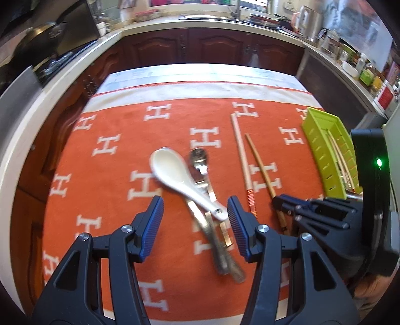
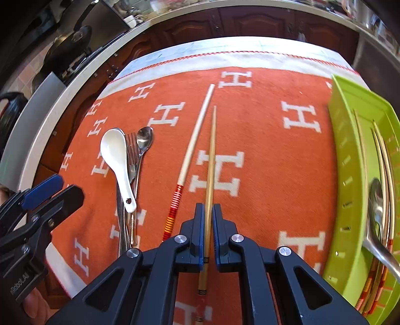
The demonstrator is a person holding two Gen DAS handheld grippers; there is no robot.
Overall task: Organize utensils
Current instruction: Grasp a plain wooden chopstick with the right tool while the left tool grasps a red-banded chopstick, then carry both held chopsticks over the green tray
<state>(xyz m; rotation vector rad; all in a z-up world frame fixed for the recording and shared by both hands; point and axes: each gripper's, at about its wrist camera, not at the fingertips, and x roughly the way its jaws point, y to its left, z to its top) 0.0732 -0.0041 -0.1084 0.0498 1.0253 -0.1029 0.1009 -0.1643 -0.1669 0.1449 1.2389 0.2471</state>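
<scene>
- Where the right gripper (image 2: 207,225) comes down over the orange cloth (image 2: 262,155), its blue pads are clamped on a plain bamboo chopstick (image 2: 212,150); the butt end runs back under the gripper body and is partly hidden.
- Left gripper (image 1: 195,212): fingers apart, nothing between the pads; it hangs above a heap of cutlery, not touching it as far as I can tell.
- White ceramic spoon (image 1: 175,172): lies on top of the heap, bowl away from the gripper, handle end just beside the right-hand pad in the left wrist view.
- Metal spoon (image 1: 198,157) and a fork (image 2: 131,150): under the white spoon. The fork tines read clearly only from the right wrist; from the left wrist the metal handles blur together and cannot be counted.
- Red-banded chopstick (image 2: 192,147): flat on the cloth, just beside the held one, apart from it.
- Green tray (image 2: 350,175): at the cloth's right edge, cut off by the frame in both views. The right wrist view shows several chopsticks and a metal spoon inside; the left wrist view shows only thin sticks, the near end hidden behind the right gripper's housing.
- Kitchen counter (image 1: 212,22) with a sink and clutter: seen from the left wrist only, blurred.
- A hand shows at the lower left corner of the right wrist view, mostly cut off.
</scene>
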